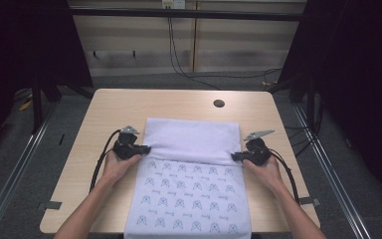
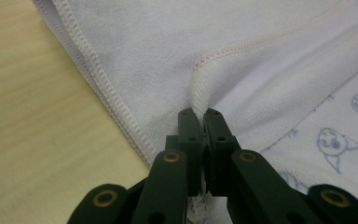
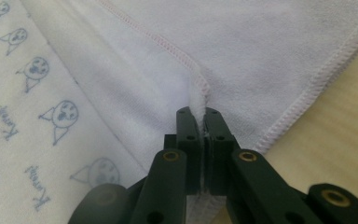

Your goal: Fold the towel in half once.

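On the desk: the cloth [image 1: 194, 184] lies flat on my desk [image 1: 109, 109], its far part folded back toward me, plain side up over the printed side.
Left tool [image 1: 145, 149]: clamped on the fold's left edge; in the left gripper view the hem bunches between the closed jaws.
Right tool [image 1: 235, 157]: clamped on the fold's right edge, beside the stitched hem.
Cloth relative to tools: stretched between them.

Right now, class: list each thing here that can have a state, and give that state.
Towel: far half folded toward the person, plain side up; near printed part flat, hanging over the table's near edge.
Left claw: shut on the towel's folded edge.
Right claw: shut on the towel's folded edge.
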`<state>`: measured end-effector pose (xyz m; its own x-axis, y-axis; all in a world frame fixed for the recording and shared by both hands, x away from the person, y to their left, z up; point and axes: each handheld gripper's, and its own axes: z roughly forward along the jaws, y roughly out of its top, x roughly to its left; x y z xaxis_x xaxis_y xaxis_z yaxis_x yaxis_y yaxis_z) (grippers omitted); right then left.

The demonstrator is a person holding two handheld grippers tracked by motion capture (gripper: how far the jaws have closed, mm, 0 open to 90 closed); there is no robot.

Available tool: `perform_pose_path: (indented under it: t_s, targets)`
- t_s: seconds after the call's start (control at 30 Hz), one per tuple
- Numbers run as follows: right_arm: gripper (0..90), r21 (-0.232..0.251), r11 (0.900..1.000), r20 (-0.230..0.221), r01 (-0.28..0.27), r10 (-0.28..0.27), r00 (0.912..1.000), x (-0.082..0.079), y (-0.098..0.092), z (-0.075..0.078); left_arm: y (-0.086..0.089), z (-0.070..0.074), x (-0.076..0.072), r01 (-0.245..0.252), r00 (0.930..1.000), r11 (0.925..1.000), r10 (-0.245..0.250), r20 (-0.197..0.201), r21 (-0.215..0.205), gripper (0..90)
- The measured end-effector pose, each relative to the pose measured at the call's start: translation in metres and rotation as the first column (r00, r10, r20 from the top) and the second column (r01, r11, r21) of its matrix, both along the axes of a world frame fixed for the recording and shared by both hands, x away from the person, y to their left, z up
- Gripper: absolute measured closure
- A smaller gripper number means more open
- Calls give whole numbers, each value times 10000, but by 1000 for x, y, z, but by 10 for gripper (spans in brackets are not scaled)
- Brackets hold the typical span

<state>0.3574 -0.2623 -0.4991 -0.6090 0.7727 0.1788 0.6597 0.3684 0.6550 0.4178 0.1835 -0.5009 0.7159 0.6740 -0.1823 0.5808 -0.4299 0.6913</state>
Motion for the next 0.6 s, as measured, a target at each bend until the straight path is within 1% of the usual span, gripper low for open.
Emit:
perform_pose_path:
  t_s: [0.03,0.07,0.1,0.13,0.17,0.2,0.23,0.27,0.3,0.37,0.4,0.47,0.5,0.53,0.57,0.6]
  targets:
    - [870,0,10000,0,0,0,10000,0,0,0,0,0,0,0,10000,10000,0,0,0,874]
    - [870,70,9999,32,93,-93,10000,6,0,-1,-2,1,5,-60,9999,9999,59,85,158,874]
    - [870,106,9997,49,204,-205,9998,13,0,-1,-3,0,9,-214,9996,9997,211,208,142,874]
    - [870,227,9989,117,403,-406,9991,25,-1,-3,-3,0,16,-174,9995,9995,167,278,249,875]
    - [871,252,9982,120,543,-546,9984,29,-1,-3,-4,-1,20,-318,9989,9994,313,345,148,875]
    - [871,192,9974,133,694,-696,9975,33,0,-3,-4,-2,24,-382,9988,9993,381,307,26,875]
    - [871,165,9970,282,762,-766,9967,38,1,-4,-3,-4,28,-486,9983,9987,491,325,-159,875]
    - [871,147,9961,322,871,-875,9956,42,2,-4,-2,-5,32,-620,9977,9976,627,254,-300,874]
    - [871,126,9954,401,948,-953,9946,46,2,-4,-3,-5,35,-741,9969,9966,750,239,-364,875]
    - [871,299,9927,283,1172,-1180,9926,54,0,-5,-4,-6,41,-811,9962,9960,822,296,-368,875]
    - [870,310,9913,314,1282,-1291,9911,60,0,-6,-4,-6,42,-809,9963,9961,818,279,-343,875]
    - [870,236,9900,416,1391,-1399,9893,67,1,-6,-5,-6,48,-886,9954,9956,896,350,-301,875]
    - [870,96,9879,412,1545,-1548,9871,72,3,-5,-5,-6,48,-886,9954,9956,896,350,-301,875]
    - [870,-37,9864,466,1643,-1640,9854,77,5,-5,-5,-6,52,-972,9945,9948,984,369,-319,875]
    - [870,-84,9862,485,1652,-1646,9852,80,6,-4,-3,-7,54,-1175,9927,9919,1187,224,-488,875]
    - [870,-304,9853,265,1680,-1672,9856,85,9,-2,-4,-9,54,-1504,9883,9856,1518,132,-769,874]
